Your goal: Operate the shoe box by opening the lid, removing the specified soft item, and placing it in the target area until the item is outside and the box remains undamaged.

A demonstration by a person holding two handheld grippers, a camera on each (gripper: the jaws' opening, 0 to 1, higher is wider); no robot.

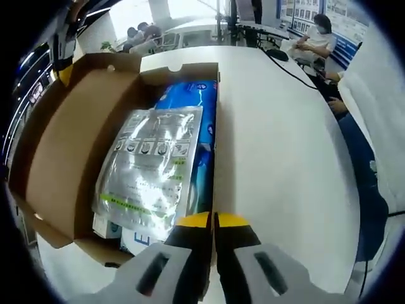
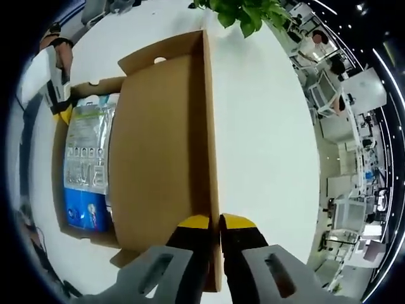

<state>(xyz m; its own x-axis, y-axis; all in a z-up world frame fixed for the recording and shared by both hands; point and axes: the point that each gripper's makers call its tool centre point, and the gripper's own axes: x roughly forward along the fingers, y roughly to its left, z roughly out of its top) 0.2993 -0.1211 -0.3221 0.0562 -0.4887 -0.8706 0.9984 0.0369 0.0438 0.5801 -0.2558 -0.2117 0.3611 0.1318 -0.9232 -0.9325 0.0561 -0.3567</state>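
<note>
The brown cardboard shoe box (image 1: 57,158) lies open on a white table, its lid (image 2: 158,145) folded out flat. Inside, a soft silvery plastic packet (image 1: 149,168) rests on a blue package (image 1: 190,101); both also appear as the packet (image 2: 88,145) and blue package (image 2: 85,212) in the right gripper view. My left gripper (image 1: 213,220) is shut on the top edge of the box's side wall. My right gripper (image 2: 215,221) is shut on the lid's free edge. Each gripper shows small in the other's view: the right gripper (image 1: 65,73), the left gripper (image 2: 62,111).
The white table (image 1: 278,158) stretches wide beside the box. A person's blue-clad leg (image 1: 361,164) is at its right edge, and seated people (image 1: 316,38) are at the far end. A green plant (image 2: 243,12) stands beyond the lid. Office desks lie further off.
</note>
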